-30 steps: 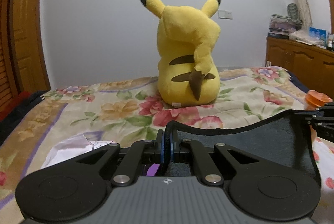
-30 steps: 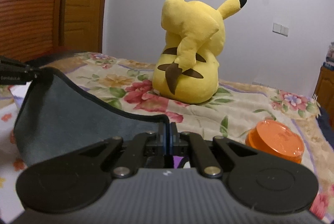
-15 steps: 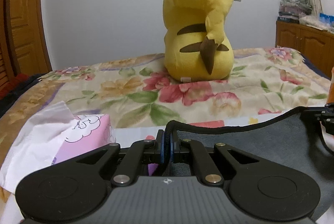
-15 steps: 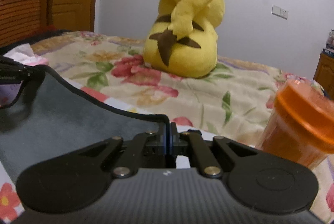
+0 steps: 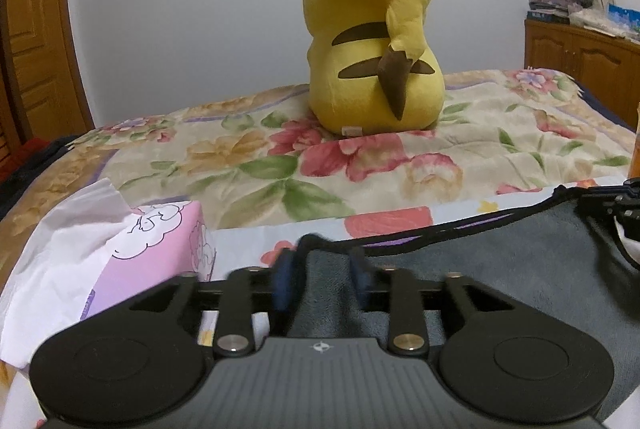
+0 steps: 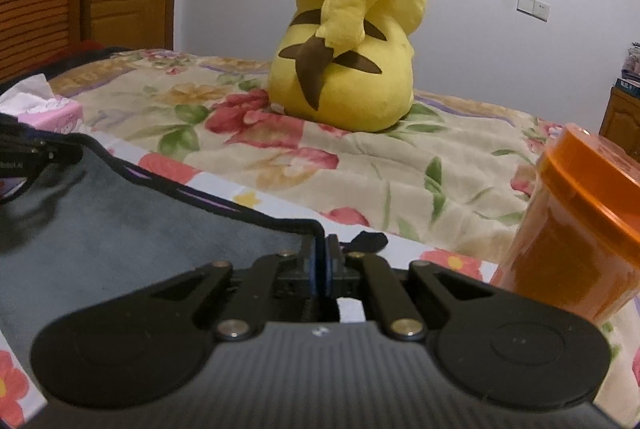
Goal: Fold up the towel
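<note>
Here, much of the grey towel [image 5: 500, 269] was hidden from you: its near part ran under the black body of each gripper, and its lower right edge was cut off by the frame of the left wrist view. The orange jar [image 6: 576, 229] showed only as a sliver at the right border of that view, and the far items on the wooden cabinet [image 5: 580, 49] were too small to make out. The blue pads of your left gripper [image 5: 320, 269] were blurred.

Your left gripper was held low and level over the bed's floral quilt [image 5: 360, 165], its fingers spread apart with the towel's corner lying loosely between them. Your right gripper [image 6: 322, 265] was likewise level, its fingers pressed together on the towel's bound edge at the other corner. The towel lay spread between the two grippers on the quilt, its dark hem facing the yellow plush toy [image 5: 372, 29]. A pink tissue box [image 5: 156, 249] stood just beside your left gripper, and the jar stood near your right.
</note>
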The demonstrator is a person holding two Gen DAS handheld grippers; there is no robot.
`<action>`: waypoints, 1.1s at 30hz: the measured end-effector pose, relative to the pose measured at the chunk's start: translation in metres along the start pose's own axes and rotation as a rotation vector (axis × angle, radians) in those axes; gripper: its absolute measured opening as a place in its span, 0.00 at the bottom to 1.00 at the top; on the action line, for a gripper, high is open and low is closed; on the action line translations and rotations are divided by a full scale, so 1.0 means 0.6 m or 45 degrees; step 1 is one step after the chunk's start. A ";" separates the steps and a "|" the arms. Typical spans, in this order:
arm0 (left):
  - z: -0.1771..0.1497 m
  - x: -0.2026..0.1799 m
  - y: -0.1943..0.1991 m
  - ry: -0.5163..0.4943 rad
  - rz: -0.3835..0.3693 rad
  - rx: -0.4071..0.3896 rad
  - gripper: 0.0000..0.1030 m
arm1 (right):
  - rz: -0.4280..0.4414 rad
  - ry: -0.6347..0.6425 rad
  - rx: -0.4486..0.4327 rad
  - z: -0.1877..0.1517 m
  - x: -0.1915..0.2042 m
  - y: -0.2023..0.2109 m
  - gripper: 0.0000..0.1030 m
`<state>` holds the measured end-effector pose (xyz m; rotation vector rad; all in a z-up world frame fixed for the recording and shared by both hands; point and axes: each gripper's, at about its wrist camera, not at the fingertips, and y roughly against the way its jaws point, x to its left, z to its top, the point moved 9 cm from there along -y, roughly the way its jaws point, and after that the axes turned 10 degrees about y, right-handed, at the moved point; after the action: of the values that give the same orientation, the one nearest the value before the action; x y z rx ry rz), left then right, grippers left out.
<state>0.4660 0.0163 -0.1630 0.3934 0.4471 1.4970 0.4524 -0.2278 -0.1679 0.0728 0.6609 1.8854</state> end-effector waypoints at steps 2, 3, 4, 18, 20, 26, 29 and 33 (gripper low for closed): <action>-0.001 0.000 0.007 0.013 -0.010 -0.003 0.48 | -0.012 0.000 0.009 -0.001 -0.001 0.002 0.38; -0.002 0.000 0.012 0.016 -0.016 0.000 0.48 | -0.004 -0.009 0.006 -0.001 0.000 0.007 0.46; -0.004 -0.001 0.016 0.019 -0.020 0.006 0.48 | 0.003 -0.013 0.000 -0.001 0.000 0.012 0.50; -0.013 -0.023 0.129 0.028 -0.054 0.038 0.65 | 0.054 -0.141 0.009 -0.005 0.024 0.135 0.51; -0.008 -0.025 0.151 0.033 -0.059 0.035 0.69 | 0.053 -0.153 0.006 0.000 0.024 0.158 0.51; 0.008 -0.036 0.206 0.035 -0.065 0.019 0.75 | 0.034 -0.174 -0.012 0.010 0.024 0.215 0.54; 0.015 -0.043 0.236 0.013 -0.068 0.008 0.79 | 0.029 -0.176 -0.019 0.013 0.028 0.235 0.55; 0.019 -0.045 0.270 0.019 -0.072 -0.011 0.86 | 0.028 -0.174 -0.036 0.019 0.035 0.262 0.57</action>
<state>0.3320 -0.0041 -0.0692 0.3600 0.4600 1.4473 0.3153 -0.2457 -0.0890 0.1898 0.5417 1.8919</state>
